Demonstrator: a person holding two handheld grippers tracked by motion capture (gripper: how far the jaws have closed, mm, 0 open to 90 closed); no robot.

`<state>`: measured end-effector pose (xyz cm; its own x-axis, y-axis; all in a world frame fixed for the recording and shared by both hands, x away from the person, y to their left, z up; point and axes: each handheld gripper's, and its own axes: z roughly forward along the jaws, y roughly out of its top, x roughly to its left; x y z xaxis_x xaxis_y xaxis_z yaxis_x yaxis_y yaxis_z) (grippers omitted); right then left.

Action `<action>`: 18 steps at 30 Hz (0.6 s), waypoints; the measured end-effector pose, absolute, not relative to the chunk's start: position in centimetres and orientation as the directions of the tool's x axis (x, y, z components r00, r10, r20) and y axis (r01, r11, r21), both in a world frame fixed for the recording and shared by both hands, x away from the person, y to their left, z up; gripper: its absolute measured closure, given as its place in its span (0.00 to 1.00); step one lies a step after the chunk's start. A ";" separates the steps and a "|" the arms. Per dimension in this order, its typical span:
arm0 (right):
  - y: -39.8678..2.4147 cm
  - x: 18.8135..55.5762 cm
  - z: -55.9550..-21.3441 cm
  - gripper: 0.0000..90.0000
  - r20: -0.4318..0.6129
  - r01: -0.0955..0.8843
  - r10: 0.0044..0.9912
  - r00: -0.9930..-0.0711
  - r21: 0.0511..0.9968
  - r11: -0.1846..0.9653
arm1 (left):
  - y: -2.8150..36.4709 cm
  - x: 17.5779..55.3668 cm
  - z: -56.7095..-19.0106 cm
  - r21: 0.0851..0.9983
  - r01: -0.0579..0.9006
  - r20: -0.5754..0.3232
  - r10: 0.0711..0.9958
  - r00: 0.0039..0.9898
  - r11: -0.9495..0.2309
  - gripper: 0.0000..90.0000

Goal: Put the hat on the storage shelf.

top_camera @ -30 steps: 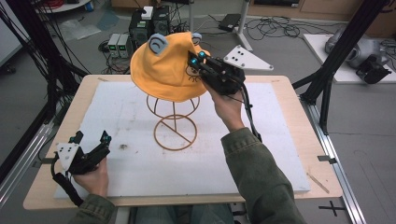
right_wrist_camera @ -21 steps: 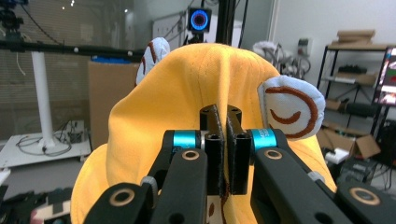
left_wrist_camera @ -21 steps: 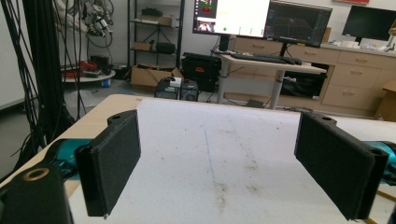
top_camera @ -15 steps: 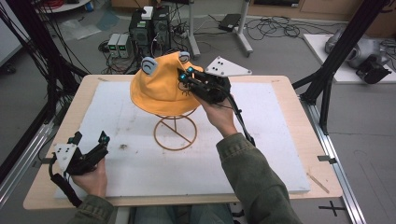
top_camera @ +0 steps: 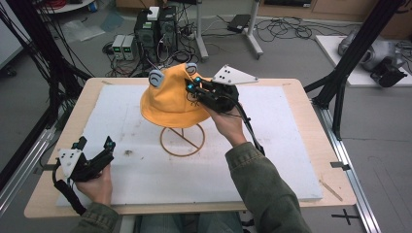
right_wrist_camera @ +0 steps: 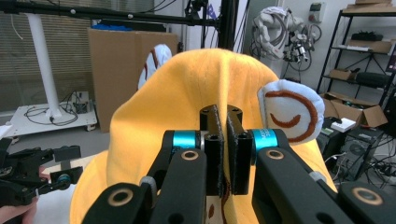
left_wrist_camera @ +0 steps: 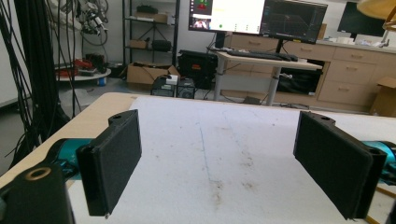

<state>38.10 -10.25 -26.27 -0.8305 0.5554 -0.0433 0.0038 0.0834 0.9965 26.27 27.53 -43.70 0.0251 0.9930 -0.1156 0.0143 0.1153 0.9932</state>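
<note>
Since a second ago the yellow hat (top_camera: pixel 167 102) has shifted left above the wire stand (top_camera: pixel 183 140). Left hand-held gripper (top_camera: pixel 94 150) rests released near the table's (top_camera: pixel 291 145) edge. Right hand-held gripper (top_camera: pixel 194 86) pinches hat fabric; seating it looks unfinished.

hat (top_camera: pixel 167 99): soft matt cloth | stand (top_camera: pixel 183 141): thin metal wire | table (top_camera: pixel 311 126): wood rim, matt white pad

Yellow eared hat (top_camera: pixel 167 99) above wire stand (top_camera: pixel 183 140).
</note>
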 end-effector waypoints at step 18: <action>-13.7 37.7 -25.5 0.13 -0.028 -0.005 0.675 -0.737 0.999 0.036 | 27.5 26.3 -43.7 0.993 0.014 -0.114 0.993 0.023 0.114 0.17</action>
